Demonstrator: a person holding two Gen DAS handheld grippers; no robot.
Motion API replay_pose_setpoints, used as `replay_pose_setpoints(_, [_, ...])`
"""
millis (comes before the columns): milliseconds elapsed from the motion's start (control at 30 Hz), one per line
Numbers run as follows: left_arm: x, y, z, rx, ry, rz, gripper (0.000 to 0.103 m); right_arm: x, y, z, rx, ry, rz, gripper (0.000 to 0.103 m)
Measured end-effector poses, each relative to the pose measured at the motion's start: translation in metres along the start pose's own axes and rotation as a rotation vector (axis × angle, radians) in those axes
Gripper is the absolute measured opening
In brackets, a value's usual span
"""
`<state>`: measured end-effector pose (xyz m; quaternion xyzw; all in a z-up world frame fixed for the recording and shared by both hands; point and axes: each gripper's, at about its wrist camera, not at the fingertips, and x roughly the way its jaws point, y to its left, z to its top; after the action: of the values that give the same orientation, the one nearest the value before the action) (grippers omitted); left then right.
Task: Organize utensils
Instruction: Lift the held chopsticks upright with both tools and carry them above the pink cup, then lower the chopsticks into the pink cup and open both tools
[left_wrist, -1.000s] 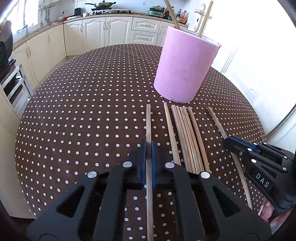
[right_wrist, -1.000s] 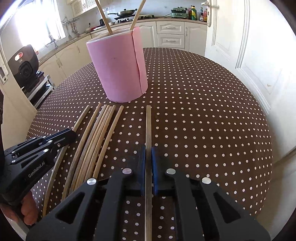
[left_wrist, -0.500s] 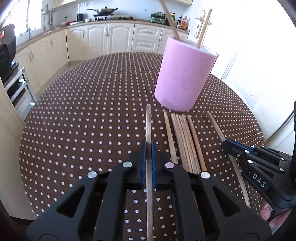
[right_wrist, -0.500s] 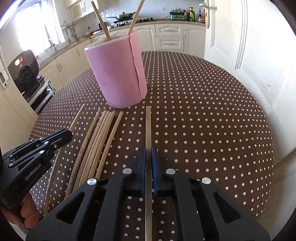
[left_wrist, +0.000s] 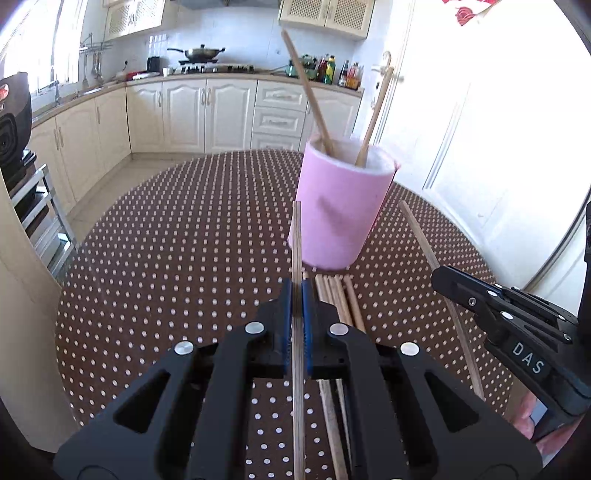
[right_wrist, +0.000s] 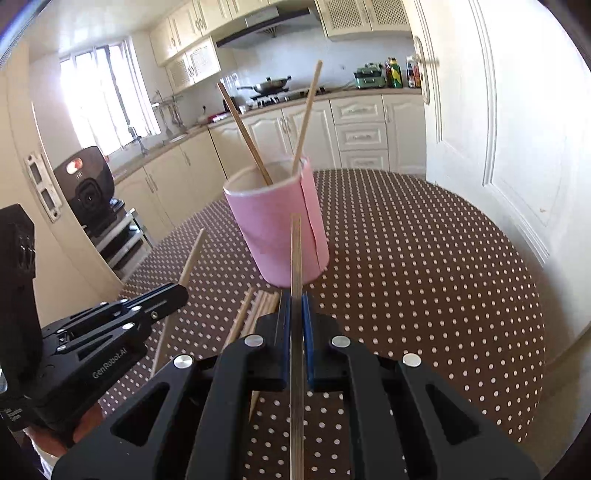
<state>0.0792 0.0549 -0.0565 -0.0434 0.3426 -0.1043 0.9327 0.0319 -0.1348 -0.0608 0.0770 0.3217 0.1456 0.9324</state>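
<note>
Chopsticks: one pinched in each gripper, both aimed at the pink holder (left_wrist: 340, 218).
We find left gripper (left_wrist: 297, 295) and right gripper (right_wrist: 296, 299) fingers pinching sticks lengthwise for insertion; spare chopsticks (left_wrist: 338, 295) lie on the desk (left_wrist: 177, 258) below the holder.

both wrist cams sit low behind their own fingers, facing the kitchen counters. left cam sees cup (left_wrist: 341, 206) right of centre, right cam left of centre (right_wrist: 277, 225). shared: cup, dotted table (left_wrist: 177, 258), each other's gripper at frame edge.
</note>
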Motion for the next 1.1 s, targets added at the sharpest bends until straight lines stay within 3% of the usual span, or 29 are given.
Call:
replay_pose_setpoints(333, [-0.023, -0.015, 0.021, 0.039, -0.091, -0.013, 0.006, -0.023, 0.006, 0.017, -0.011, -0.153, 0.055, 0.005])
replay_pose_setpoints(1100, [-0.053, -0.036, 0.088, 0.081, -0.293, -0.028, 0.006, -0.044, 0.011, 0.077, -0.031, -0.504, 0.086, 0.005])
